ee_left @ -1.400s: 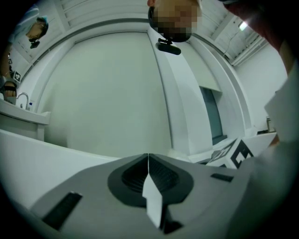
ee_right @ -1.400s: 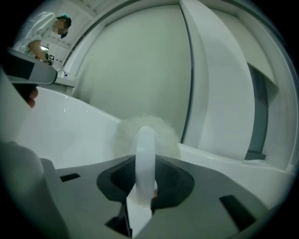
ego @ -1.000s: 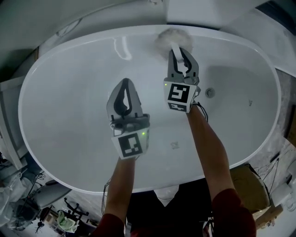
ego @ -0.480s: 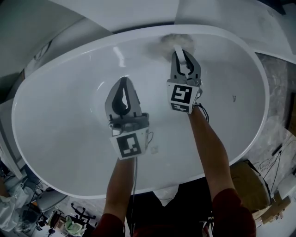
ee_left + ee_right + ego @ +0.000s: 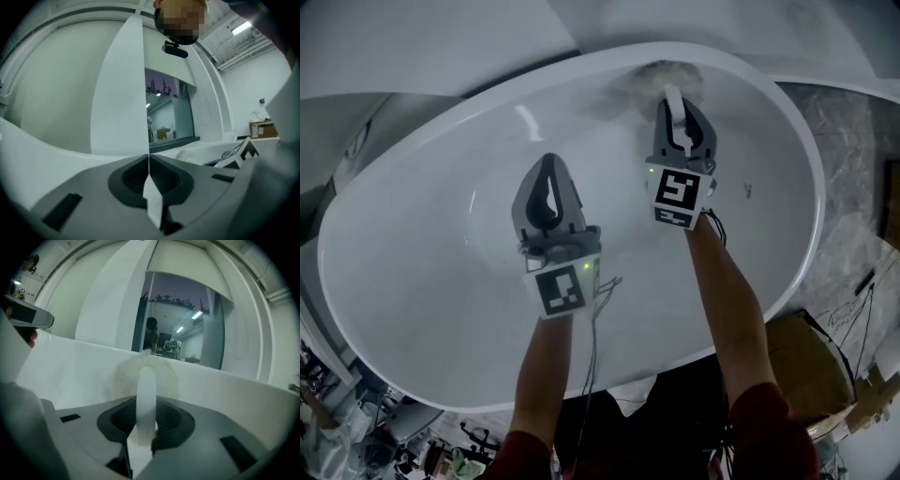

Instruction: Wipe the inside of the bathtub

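Note:
The white oval bathtub (image 5: 422,272) fills the head view. Against its far inner wall presses a fluffy white scrubber head (image 5: 661,75). My right gripper (image 5: 677,105) is shut on that scrubber's white handle (image 5: 146,394), and the fuzzy head (image 5: 123,376) shows round the handle against the tub wall (image 5: 225,390). My left gripper (image 5: 549,167) hangs over the middle of the tub, shut with nothing between its jaws. In the left gripper view the gripper (image 5: 149,174) points over the tub rim (image 5: 37,150).
A brown cardboard box (image 5: 811,366) sits on the floor at the near right, beside speckled flooring (image 5: 853,187). Cables and clutter (image 5: 337,422) lie at the near left. A dark window (image 5: 171,112) stands in the wall beyond the tub.
The head view has swung, so the tub looks turned and its drain is out of sight. The right gripper and scrubber shifted slightly right along the far wall. The left gripper barely moved.

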A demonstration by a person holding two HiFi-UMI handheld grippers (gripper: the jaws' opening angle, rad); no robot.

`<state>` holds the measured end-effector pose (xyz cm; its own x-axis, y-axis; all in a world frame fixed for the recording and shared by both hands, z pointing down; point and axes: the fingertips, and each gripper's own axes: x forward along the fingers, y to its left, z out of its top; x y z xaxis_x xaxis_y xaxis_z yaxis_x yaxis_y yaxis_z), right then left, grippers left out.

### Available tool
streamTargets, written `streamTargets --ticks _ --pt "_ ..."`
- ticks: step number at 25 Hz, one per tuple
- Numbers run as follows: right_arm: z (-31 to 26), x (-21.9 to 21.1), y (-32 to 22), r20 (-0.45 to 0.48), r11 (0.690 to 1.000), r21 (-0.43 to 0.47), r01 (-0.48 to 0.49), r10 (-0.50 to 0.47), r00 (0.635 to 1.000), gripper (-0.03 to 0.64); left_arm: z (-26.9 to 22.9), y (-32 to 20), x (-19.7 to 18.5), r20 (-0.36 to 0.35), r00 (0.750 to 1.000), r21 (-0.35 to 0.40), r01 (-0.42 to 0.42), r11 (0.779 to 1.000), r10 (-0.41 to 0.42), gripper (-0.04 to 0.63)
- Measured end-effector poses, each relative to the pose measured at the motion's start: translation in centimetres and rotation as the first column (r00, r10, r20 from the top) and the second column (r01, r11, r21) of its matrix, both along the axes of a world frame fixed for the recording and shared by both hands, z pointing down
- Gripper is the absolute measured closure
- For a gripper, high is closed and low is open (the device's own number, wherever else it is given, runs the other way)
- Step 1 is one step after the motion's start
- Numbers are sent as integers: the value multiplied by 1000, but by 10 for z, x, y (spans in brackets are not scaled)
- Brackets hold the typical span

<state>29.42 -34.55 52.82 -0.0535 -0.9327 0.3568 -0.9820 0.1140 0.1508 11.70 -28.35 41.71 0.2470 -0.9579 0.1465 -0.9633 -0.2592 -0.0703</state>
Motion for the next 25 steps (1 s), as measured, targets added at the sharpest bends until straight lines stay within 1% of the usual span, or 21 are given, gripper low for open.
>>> streamTargets --ticks 4,7,11,14,16,19,22,25 --pt "1 0 -1 2 1000 -1 -9 9 1000 523 0 -1 6 4 1000 -4 -18 1000 18 578" --pt "2 1 -1 -9 1000 -3 -25 25 1000 523 -3 1 -4 1 1000 4 -8 1000 8 578" --pt "-3 -5 6 -5 998 -12 -67 67 998 523 -10 12 -37 -11 1000 15 30 999 -29 578" --pt "-9 -23 15 -4 996 -11 -88 88 996 523 -13 23 -72 -22 998 15 62 998 -62 578" --pt "-12 -48 20 -16 997 -10 -73 72 997 523 -16 31 -100 -23 996 15 81 997 -81 578" --pt "-15 -102 29 -15 999 -11 -31 31 999 523 -18 47 -151 -33 992 10 125 992 -125 578" --pt "-15 -173 42 -1 1000 -14 18 -18 1000 523 -20 68 -211 -27 985 13 170 985 -169 578" --pt "-20 -247 53 7 996 -9 86 -86 996 523 -25 88 -271 -8 976 18 216 976 -216 578"
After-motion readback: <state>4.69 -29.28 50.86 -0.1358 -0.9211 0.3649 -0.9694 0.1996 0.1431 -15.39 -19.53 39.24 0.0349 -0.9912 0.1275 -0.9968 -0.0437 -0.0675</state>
